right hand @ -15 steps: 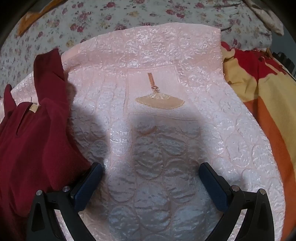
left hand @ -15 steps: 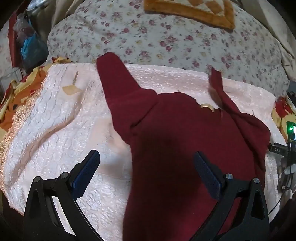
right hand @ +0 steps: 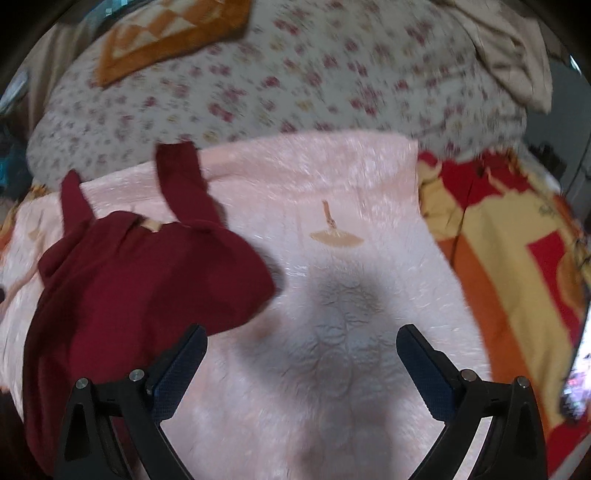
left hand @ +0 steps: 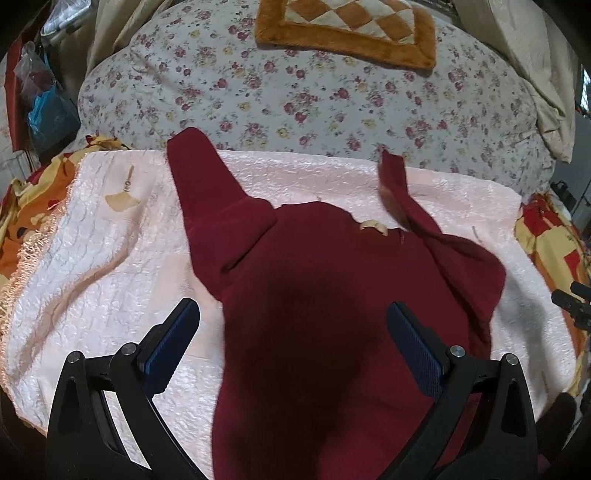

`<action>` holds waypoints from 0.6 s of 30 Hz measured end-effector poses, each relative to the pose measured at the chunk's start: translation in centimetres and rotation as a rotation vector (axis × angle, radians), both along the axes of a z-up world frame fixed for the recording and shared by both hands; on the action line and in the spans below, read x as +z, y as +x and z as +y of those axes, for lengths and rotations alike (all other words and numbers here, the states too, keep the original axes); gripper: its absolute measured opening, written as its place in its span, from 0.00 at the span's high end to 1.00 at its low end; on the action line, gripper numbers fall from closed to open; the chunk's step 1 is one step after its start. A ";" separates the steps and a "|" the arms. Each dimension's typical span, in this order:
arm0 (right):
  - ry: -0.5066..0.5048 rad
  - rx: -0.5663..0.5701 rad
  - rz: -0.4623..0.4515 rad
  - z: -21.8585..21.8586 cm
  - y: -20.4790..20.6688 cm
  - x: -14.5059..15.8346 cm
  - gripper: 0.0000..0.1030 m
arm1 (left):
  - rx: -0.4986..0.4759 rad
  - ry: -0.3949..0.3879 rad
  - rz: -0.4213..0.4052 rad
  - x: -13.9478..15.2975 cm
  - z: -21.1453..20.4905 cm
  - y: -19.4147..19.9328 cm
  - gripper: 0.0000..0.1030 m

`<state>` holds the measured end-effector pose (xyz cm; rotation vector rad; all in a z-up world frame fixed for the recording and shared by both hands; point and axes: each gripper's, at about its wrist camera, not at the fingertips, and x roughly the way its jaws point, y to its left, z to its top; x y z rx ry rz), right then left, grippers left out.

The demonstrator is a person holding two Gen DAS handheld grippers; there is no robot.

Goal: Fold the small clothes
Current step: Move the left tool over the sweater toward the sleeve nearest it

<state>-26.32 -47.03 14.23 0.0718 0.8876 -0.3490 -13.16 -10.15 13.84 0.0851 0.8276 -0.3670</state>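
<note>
A dark red sweater (left hand: 325, 295) lies on a pale pink quilted cover (left hand: 103, 266), neck away from me, both sleeves pointing toward the far edge. My left gripper (left hand: 293, 314) is open and empty, hovering over the sweater's body. In the right wrist view the sweater (right hand: 140, 280) lies at the left. My right gripper (right hand: 301, 336) is open and empty above the bare pink cover (right hand: 332, 369), its left finger (right hand: 181, 365) just at the sweater's right edge.
A floral quilt (left hand: 314, 92) is heaped behind the pink cover, with an orange checked cushion (left hand: 347, 29) on top. An orange, red and yellow blanket (right hand: 517, 266) lies to the right. A phone-like screen (right hand: 580, 373) shows at the right edge.
Both grippers have pulled back and up, so more of the bed shows. The right wrist view is blurred by motion. The sweater lies as before.
</note>
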 end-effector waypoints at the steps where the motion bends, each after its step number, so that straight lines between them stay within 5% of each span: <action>1: -0.007 0.011 0.005 0.5 -0.2 0.9 0.00 | -0.004 -0.002 -0.005 0.3 -0.2 -0.2 0.01; 11: 0.023 0.196 -0.053 7.0 -2.7 8.4 0.00 | 0.007 -0.001 -0.052 3.4 -0.4 -0.5 0.01; 18: 0.100 0.291 -0.077 13.0 2.5 9.2 0.00 | 0.063 0.019 -0.059 3.4 0.6 1.3 0.01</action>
